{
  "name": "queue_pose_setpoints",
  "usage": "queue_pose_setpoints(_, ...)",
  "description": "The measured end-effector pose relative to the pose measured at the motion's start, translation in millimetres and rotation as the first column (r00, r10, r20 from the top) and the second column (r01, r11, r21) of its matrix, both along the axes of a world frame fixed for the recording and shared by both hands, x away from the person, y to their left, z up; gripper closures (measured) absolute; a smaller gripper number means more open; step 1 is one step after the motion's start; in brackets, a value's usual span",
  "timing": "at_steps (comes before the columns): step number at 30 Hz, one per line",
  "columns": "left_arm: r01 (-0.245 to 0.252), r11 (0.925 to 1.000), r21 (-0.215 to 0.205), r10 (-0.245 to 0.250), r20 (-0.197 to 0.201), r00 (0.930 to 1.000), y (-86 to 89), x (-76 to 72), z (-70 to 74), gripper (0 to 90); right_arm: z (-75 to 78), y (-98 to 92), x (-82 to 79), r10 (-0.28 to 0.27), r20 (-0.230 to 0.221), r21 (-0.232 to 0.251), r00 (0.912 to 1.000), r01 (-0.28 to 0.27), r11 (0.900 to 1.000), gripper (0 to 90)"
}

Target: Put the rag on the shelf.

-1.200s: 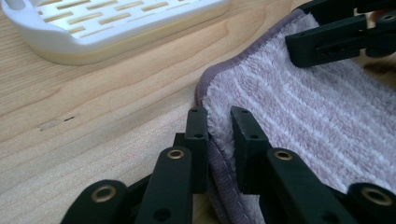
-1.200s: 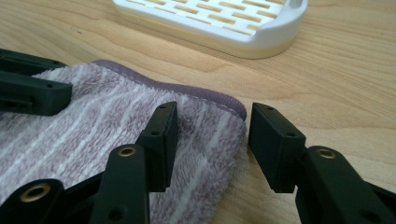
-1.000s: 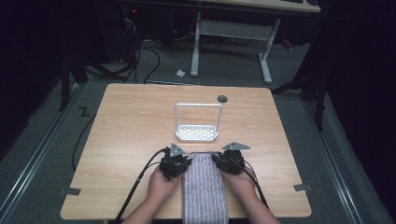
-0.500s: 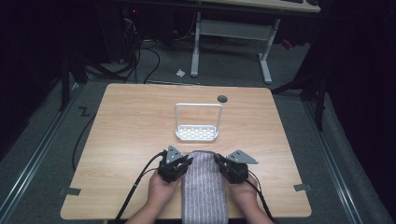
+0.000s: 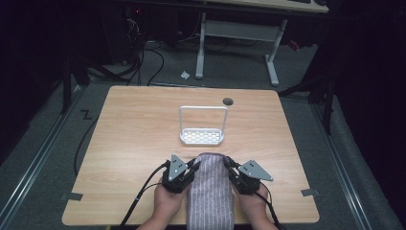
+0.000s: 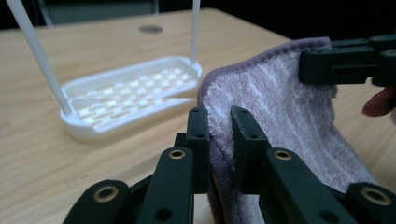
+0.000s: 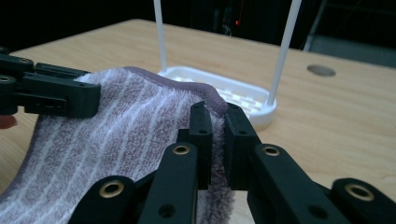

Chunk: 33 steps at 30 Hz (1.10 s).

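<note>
towel [image 5: 209, 191]: purple striped, near table [image 5: 134, 124] edge, straight toward the person from the rack; long axis runs rack-to-person; far end lifted off the wood, rest trails down off the near edge
left gripper [image 5: 192, 166]: pinching towel's far left corner, pads pressed on the hem, seen close in left gripper view [image 6: 219, 135]
right gripper [image 5: 229, 167]: pinching far right corner; jaws were closing a moment ago and then held, cloth clamped between them in right gripper view [image 7: 214, 128]
hands: left hand [image 5: 168, 203] and right hand [image 5: 251, 206] on either side of the towel, both person-side of the rack
rack [image 5: 202, 125]: white, slotted tray base with a thin hoop rail standing over it, mid-table; landmark for all the above
key relation: rack lies dead ahead of both grippers, just beyond the towel's lifted edge; hoop rail runs crosswise, parallel to the edge held between the grippers; both grippers about equally near it, neither leads
gap: towel edge near the rack base but apart, not touching
rack contents: tray empty, nothing on the rail
grommet [image 5: 228, 101]: dark hole beyond the rack, right of centre
judged step: towel gripped and raised; likely next is carrying it forward and up over the rail
risk: corners uneven and the towel drapes skewed
</note>
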<state>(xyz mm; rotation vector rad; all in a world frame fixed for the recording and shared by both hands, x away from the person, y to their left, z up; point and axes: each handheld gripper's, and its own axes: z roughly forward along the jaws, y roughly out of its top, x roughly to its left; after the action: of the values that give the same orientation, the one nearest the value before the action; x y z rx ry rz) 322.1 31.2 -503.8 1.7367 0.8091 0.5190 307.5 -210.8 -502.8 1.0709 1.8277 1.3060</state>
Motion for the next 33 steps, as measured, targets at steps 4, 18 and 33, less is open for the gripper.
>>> queue_pose_setpoints(4,-0.007,0.9992,-0.039,0.01,0.07,0.9975,1.5,-11.1,7.8,78.7,8.8,0.2,-7.7,0.007,0.068,0.019,0.9976,-0.008,1.0,83.9)
queue_pose_setpoints(18,0.004,0.9928,-0.12,0.013,0.14,0.9901,9.9,-20.4,37.1,79.0,35.5,1.7,-16.3,0.017,0.164,0.072,0.9862,-0.03,0.997,84.0)
queue_pose_setpoints(33,0.016,0.9897,-0.142,0.017,0.228,0.9736,12.6,2.3,100.2,79.5,94.2,5.6,0.7,0.014,0.283,0.09,0.959,-0.041,0.995,84.0)
